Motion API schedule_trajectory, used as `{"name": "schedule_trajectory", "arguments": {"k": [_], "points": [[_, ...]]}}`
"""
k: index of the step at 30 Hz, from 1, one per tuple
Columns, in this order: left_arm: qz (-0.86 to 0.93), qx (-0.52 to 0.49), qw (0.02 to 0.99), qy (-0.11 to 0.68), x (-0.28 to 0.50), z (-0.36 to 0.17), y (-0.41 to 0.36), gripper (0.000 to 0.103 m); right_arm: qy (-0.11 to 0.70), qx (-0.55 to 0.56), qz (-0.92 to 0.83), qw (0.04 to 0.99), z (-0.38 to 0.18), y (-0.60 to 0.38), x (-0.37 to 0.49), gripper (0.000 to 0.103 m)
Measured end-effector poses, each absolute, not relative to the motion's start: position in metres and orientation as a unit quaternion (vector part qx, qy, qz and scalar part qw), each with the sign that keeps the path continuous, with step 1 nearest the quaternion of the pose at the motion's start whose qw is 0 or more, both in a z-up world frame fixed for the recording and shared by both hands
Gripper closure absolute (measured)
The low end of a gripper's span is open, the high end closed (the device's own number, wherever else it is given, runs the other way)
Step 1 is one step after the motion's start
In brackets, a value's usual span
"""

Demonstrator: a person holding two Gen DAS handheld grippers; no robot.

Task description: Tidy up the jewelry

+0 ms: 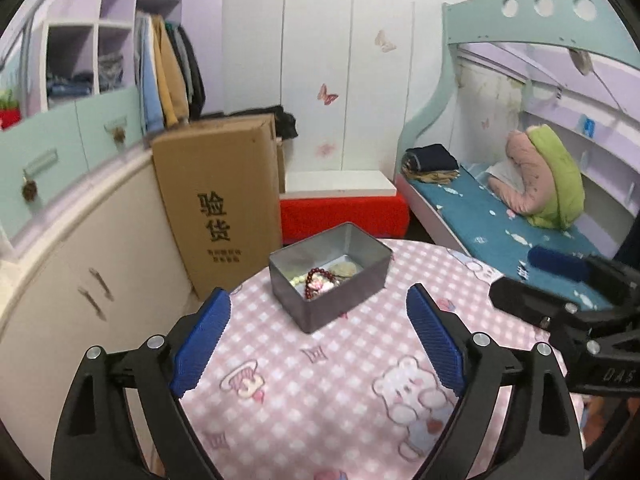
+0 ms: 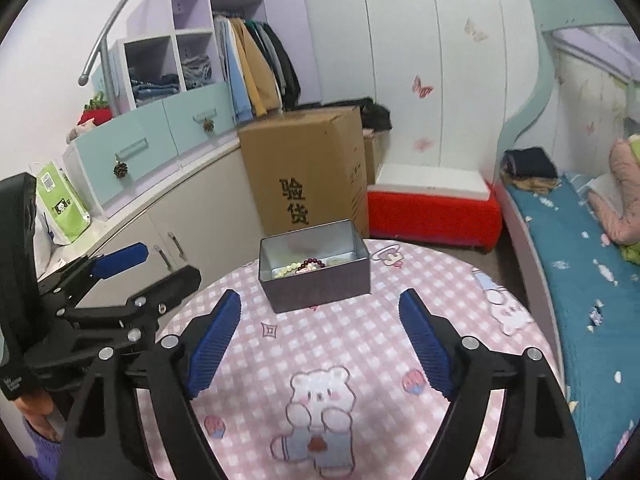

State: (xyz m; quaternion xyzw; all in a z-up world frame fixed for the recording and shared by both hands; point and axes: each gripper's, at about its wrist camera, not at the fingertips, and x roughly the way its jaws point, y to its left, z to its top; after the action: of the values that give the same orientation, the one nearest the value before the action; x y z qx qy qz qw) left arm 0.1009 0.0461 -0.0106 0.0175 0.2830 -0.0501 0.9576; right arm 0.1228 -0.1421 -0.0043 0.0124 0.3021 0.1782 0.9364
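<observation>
Both the left hand-held gripper [image 1: 318,300] and right hand-held gripper [image 2: 320,306] hover released above the table [image 1: 320,380]. The metal tin [image 1: 330,276] holds a red bead bracelet [image 1: 316,280]; only the right view shows a green bag [image 2: 62,204].

A child's bedroom at home is shown: a bunk bed [image 1: 500,216], an open wardrobe [image 2: 256,68] with hung clothes, butterfly stickers [image 1: 327,95] on white doors.

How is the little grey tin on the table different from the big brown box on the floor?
The grey tin is metal, small and open on top, with bead bracelets inside. The brown box is cardboard, much taller, closed, and has black writing printed on its front. The tin sits on the pink checked tablecloth; the box stands behind the table. Both are rectangular.
</observation>
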Motion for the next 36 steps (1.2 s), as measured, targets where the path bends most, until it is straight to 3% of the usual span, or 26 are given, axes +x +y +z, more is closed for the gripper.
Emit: {"name": "schedule_trajectory", "arguments": {"k": [6,16,36], "points": [[-0.067,-0.003,0.966,0.250,0.049,0.004,0.039,0.016,0.262,-0.010,0.148,0.954,0.008,-0.152,0.068,0.015],[-0.043,0.009,0.984,0.171,-0.018,0.032,0.028,0.016,0.193,-0.014,0.125,0.973,0.031,-0.162,0.000,0.012],[-0.014,0.029,0.996,0.086,-0.069,0.050,0.022,0.016,0.123,-0.029,0.083,0.989,0.047,-0.166,-0.050,0.007]]}}
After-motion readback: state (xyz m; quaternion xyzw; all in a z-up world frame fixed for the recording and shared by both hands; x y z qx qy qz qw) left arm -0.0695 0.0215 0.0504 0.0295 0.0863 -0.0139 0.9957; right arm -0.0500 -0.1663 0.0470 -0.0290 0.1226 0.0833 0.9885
